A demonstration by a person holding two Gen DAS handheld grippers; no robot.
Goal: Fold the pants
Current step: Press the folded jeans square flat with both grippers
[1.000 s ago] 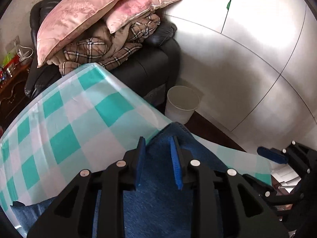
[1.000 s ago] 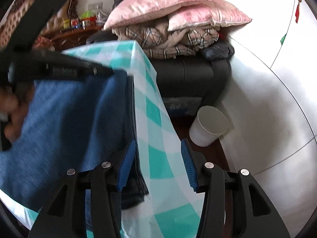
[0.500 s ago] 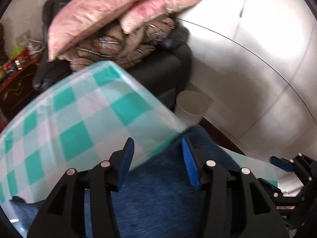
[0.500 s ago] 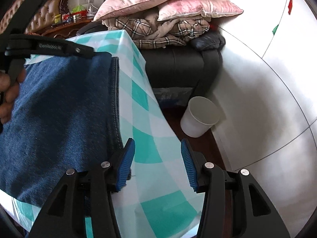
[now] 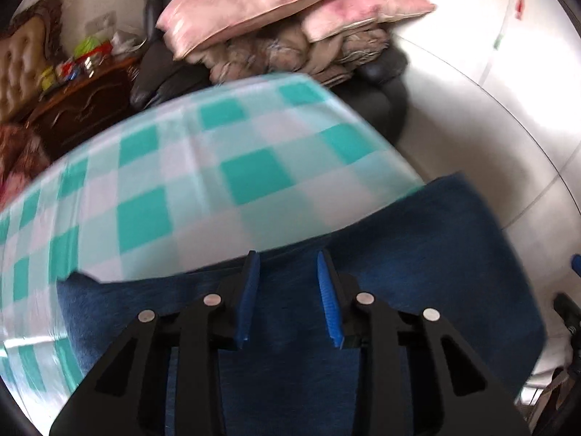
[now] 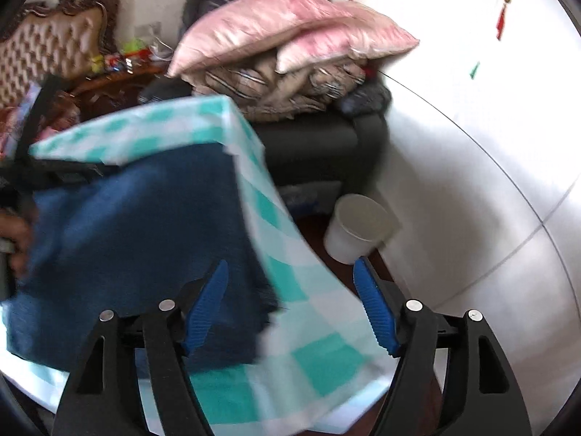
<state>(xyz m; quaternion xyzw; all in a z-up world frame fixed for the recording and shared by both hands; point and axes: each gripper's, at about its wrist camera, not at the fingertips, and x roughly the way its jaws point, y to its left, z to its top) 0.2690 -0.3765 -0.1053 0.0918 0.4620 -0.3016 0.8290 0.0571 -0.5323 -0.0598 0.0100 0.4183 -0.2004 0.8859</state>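
Note:
Dark blue denim pants (image 5: pixel 417 265) lie folded on a table with a teal and white checked cloth (image 5: pixel 203 189). My left gripper (image 5: pixel 288 298) is open above the pants, holding nothing. In the right wrist view the pants (image 6: pixel 138 232) lie at the table's right side. My right gripper (image 6: pixel 290 305) is open and empty over the pants' right edge and the cloth (image 6: pixel 308 330). The left gripper (image 6: pixel 54 170) shows at the far left edge of the pants.
A dark armchair (image 6: pixel 326 149) piled with pink pillows (image 6: pixel 276 32) and plaid blankets stands behind the table. A white bin (image 6: pixel 357 229) sits on the floor by the white wall. A wooden cabinet (image 5: pixel 80 112) with clutter stands at the back left.
Both grippers have pulled back and lifted from the pants. The right jaws have opened wider. The pants lie flat on the cloth, no longer held up.

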